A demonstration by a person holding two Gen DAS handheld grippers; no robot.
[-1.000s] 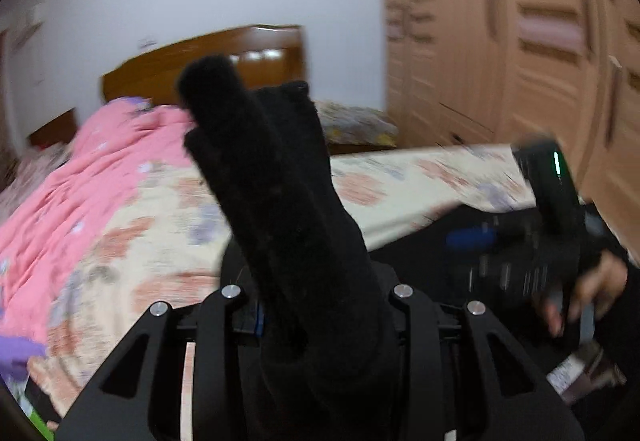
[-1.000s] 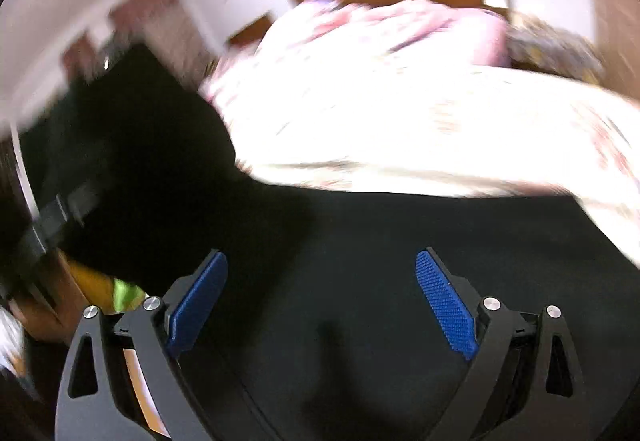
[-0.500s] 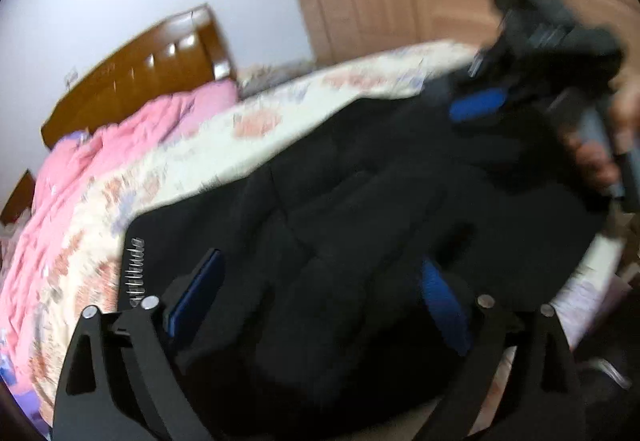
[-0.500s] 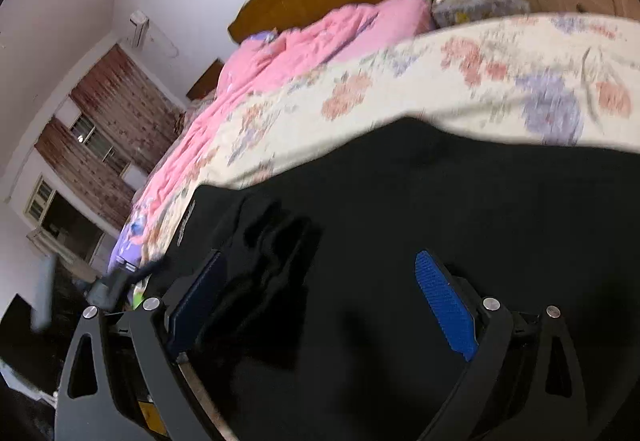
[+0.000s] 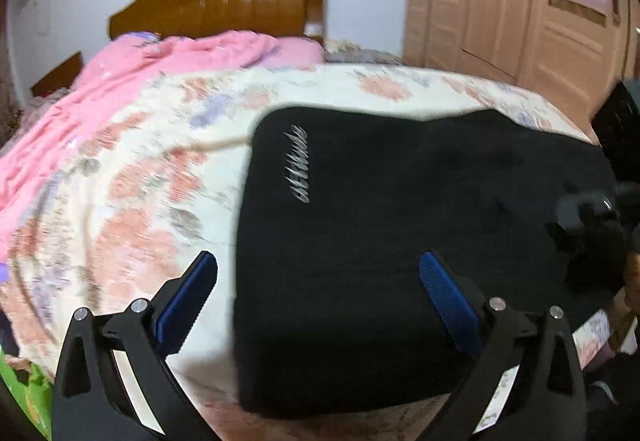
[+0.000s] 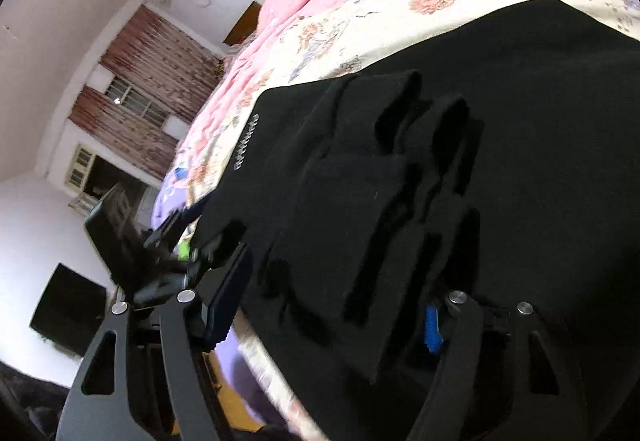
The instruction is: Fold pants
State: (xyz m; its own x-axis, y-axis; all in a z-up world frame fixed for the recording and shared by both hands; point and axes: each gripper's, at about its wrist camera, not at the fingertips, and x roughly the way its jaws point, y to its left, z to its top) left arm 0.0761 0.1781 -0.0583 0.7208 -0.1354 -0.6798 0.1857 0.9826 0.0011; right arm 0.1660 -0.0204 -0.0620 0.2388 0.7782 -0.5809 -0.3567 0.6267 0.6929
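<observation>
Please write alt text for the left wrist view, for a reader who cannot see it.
Black pants, folded into a block with a silver logo, lie on a floral bedspread. The open left claw hovers over their near edge, holding nothing. Behind are a pink blanket, a wooden headboard and a wardrobe.

The black pants lie folded into a flat, roughly rectangular stack on the floral bedspread near the bed's edge, silver lettering along one side, loose folds bunched on top.
</observation>
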